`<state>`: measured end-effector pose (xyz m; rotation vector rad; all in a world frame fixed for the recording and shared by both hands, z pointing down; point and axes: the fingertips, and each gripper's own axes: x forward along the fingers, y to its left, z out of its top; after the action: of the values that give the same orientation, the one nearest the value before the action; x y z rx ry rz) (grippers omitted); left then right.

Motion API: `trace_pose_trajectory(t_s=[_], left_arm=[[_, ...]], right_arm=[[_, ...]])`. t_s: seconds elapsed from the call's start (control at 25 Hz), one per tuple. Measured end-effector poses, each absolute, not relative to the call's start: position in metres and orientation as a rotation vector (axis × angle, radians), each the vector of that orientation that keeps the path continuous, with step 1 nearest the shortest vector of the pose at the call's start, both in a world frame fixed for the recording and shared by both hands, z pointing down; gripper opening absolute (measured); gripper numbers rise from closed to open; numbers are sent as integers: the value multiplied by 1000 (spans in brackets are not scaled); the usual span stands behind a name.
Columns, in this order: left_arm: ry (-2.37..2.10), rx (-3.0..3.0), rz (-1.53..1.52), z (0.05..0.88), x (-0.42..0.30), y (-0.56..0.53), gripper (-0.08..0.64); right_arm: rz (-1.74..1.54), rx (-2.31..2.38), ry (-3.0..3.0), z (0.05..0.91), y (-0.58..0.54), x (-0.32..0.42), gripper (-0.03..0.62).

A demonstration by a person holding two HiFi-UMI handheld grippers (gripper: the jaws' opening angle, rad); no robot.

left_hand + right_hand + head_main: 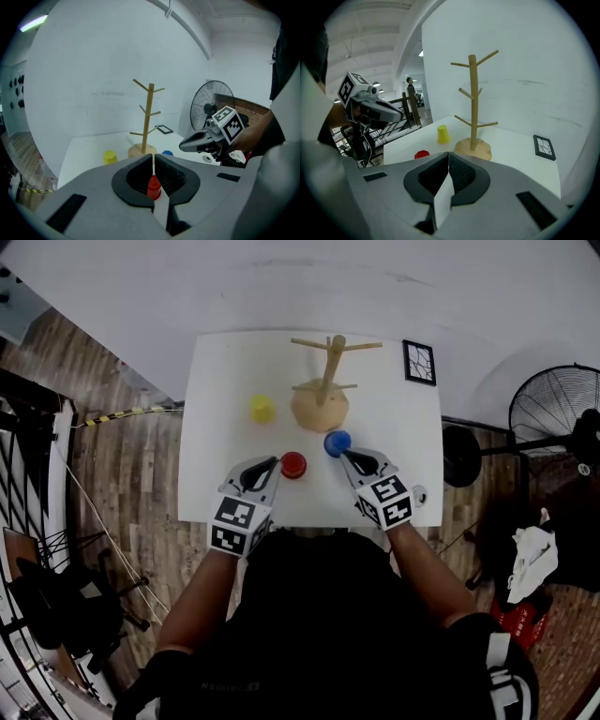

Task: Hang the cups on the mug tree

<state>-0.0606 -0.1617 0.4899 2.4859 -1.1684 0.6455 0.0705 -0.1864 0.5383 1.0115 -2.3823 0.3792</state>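
A wooden mug tree (324,381) stands at the back middle of the white table (220,381), its pegs bare. A yellow cup (262,409) sits to its left, a blue cup (337,442) in front of it, and a red cup (293,465) nearer me. My left gripper (275,462) is shut and holds nothing, its tip just left of the red cup. Through the left gripper's (153,157) jaw gap the red cup (153,186) shows beyond. My right gripper (345,455) is shut and holds nothing, its tip just right of the blue cup. The right gripper view shows the mug tree (473,108) ahead.
A small black picture frame (419,362) lies at the table's back right corner. A small white ring (419,493) sits near the front right edge. A standing fan (553,413) is on the wooden floor to the right of the table.
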Motion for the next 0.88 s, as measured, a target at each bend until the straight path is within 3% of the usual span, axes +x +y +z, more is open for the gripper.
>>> trace_pose_trajectory(t_s=[0.28,0.48,0.56,0.88], left_arm=[[-1228,2433,643,494,-59,-156,28],[-1253,2416,649,494,-62,-154,28],[-1268,2406,645,493,-65,-152,28],[-1298,2381,647,494,-75,-146,28]], right_arm=[[286,939,-2295,566,-214,79,15],[285,873,-2230,592,-225,77,175],[290,850,-2202,602,-227,76,210],[289,817,-2140,623,-229,74,222]])
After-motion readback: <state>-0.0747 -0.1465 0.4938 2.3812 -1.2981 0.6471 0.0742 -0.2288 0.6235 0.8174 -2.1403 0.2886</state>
